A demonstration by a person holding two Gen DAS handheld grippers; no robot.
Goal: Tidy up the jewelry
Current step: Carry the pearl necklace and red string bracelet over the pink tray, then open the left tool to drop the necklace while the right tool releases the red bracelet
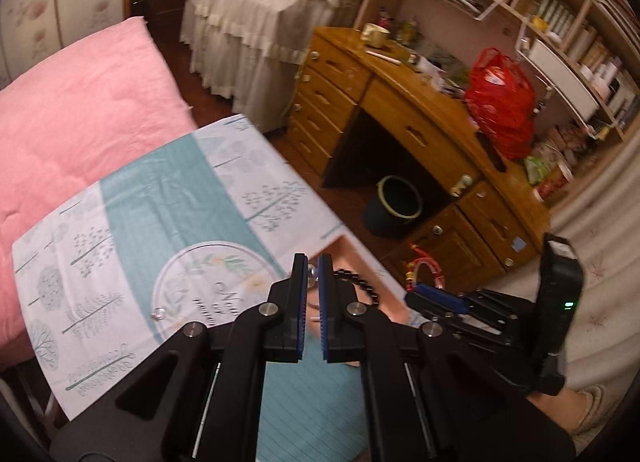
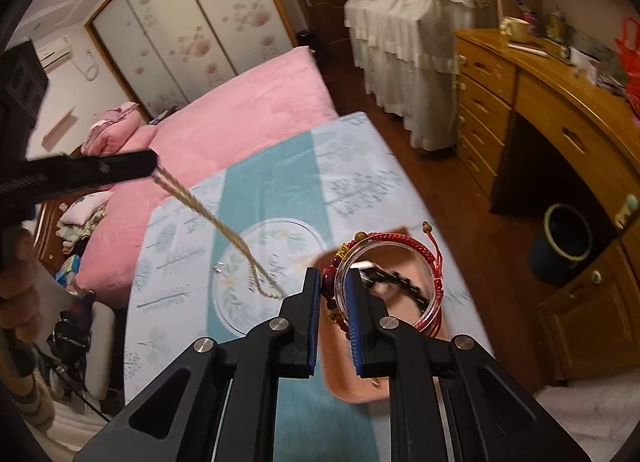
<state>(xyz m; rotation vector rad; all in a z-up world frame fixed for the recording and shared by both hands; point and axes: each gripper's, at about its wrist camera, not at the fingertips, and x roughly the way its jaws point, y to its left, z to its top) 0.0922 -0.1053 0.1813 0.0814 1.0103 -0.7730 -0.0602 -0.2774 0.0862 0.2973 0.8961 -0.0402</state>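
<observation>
Gold chain (image 2: 224, 229) dangling from the clamped left tool (image 2: 154, 165) shows only from the right tool (image 2: 335, 286), pinching bangles (image 2: 384, 258).

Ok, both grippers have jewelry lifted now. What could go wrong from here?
1. The gold chain hangs long from the left gripper, its low end near the glass plate; it might drag or snag.
2. The right gripper pinches a clear bangle tangled with a red cord bracelet over the pink tray; the bundle could slip or pull up the black bead bracelet.
</observation>
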